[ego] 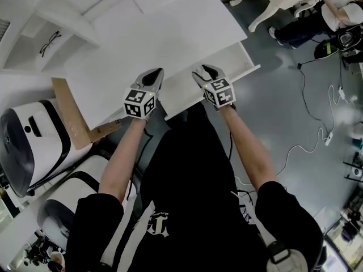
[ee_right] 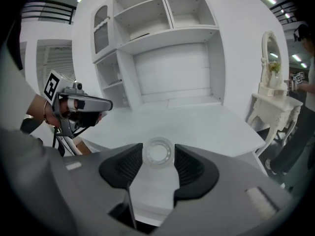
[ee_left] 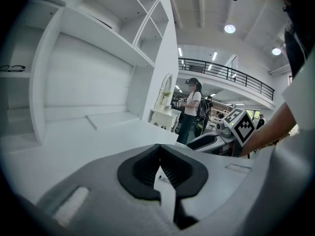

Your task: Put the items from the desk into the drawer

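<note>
The right hand-held gripper (ee_right: 158, 149) clamps a clear ring (ee_right: 149, 156); the left hand-held gripper (ee_left: 159, 149) is closed, empty; the shirt print (ego: 157, 224) is unreadable.

White desk (ego: 170, 38); black-and-white patterned marker cube (ego: 139, 102); clear ring (ee_right: 158, 153).

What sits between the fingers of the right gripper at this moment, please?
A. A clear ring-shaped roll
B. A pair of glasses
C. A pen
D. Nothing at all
A: the right gripper view shows a clear ring-shaped roll spanning the gap between the fingers of the right gripper, in front of the white desk.
</note>
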A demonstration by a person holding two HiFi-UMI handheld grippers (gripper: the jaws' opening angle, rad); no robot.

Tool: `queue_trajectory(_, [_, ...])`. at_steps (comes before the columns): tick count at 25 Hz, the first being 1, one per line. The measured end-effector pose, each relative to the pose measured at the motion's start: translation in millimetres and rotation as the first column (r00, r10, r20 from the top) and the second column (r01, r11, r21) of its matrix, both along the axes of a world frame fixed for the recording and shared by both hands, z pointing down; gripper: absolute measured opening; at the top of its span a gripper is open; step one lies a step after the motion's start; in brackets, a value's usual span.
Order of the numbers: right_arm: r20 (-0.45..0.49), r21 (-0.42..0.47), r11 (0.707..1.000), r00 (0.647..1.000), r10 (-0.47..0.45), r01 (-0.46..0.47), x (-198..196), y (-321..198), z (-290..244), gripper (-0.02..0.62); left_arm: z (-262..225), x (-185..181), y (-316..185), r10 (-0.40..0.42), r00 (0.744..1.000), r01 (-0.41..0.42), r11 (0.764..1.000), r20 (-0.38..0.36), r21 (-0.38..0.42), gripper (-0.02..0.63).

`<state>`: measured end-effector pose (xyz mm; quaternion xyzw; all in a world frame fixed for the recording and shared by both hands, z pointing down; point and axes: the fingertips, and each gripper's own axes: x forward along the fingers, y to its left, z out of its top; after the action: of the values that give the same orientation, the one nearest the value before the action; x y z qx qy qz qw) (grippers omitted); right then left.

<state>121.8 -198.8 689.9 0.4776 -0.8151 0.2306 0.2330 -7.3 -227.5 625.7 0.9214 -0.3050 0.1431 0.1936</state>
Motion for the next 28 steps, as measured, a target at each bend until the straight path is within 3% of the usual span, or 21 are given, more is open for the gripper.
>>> queue_trajectory(6, [-0.019, -0.117, 0.993, 1.0, 0.01, -0.012, -3, 15, 43, 0.204, 25, 1, 7, 0.037, 0.999, -0.036, 0.998, 0.017, -0.048, 0.0])
queue_trajectory(15, [-0.068, -0.226, 0.974, 0.997, -0.035, 0.019, -7, 29, 90, 0.204, 40, -9, 8, 0.023, 0.999, -0.021, 0.997, 0.023, -0.079, 0.0])
queue_trajectory(28, [-0.108, -0.263, 0.962, 0.988, -0.108, 0.076, -10, 15, 121, 0.206, 56, -25, 10, -0.028, 0.998, 0.033, 0.994, 0.05, -0.104, -0.002])
